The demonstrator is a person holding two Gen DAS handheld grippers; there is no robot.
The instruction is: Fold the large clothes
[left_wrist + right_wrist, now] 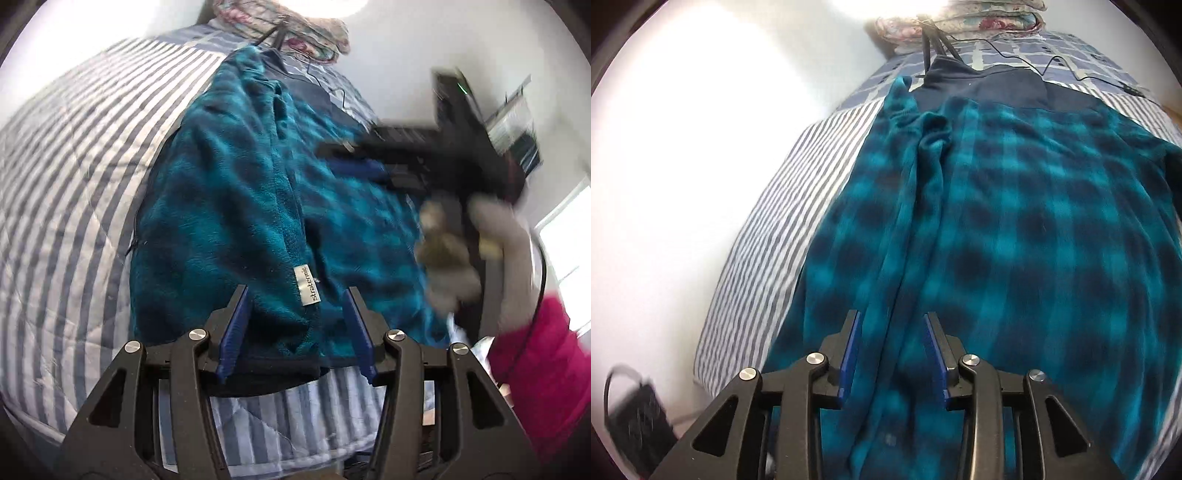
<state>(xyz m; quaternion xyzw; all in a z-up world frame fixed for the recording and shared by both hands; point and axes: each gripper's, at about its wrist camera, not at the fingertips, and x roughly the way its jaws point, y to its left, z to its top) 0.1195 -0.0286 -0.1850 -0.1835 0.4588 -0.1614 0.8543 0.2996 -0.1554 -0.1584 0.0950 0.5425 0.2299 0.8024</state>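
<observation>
Teal plaid fleece lies spread on the striped bed cover, dark navy collar end away from both cams, hem end nearest. Landmark = the white label sewn on the fleece's front edge.

L gripper: jaws part-open, straddling the hem right below the label, one blue pad each side of it. Nothing pinched; pads stand clear of the cloth w/ fabric showing between them. R gripper: also part-open, hovering over a long fold ridge running up the plaid toward the collar; ridge sits between the pads but isn't clamped, so no hold there either. In the left wrist view the R tool is a dark blur to the right of and beyond the label, w/ a hand and pink sleeve nearer the cam, so it looks mid-move.

Step, as I read it: one side panel looks laid over lengthwise, both tools off the cloth = between folds, re-positioning for the next grab.

Next move prob needs: pick fresh grip pts on the hem or on the far edge right of the label, close both sets of pads on all layers, lift together and carry over evenly. Fleece is thick and floppy, so a shallow bite will likely slip or drag only the top layer. Black cable past the collar: keep clear.
</observation>
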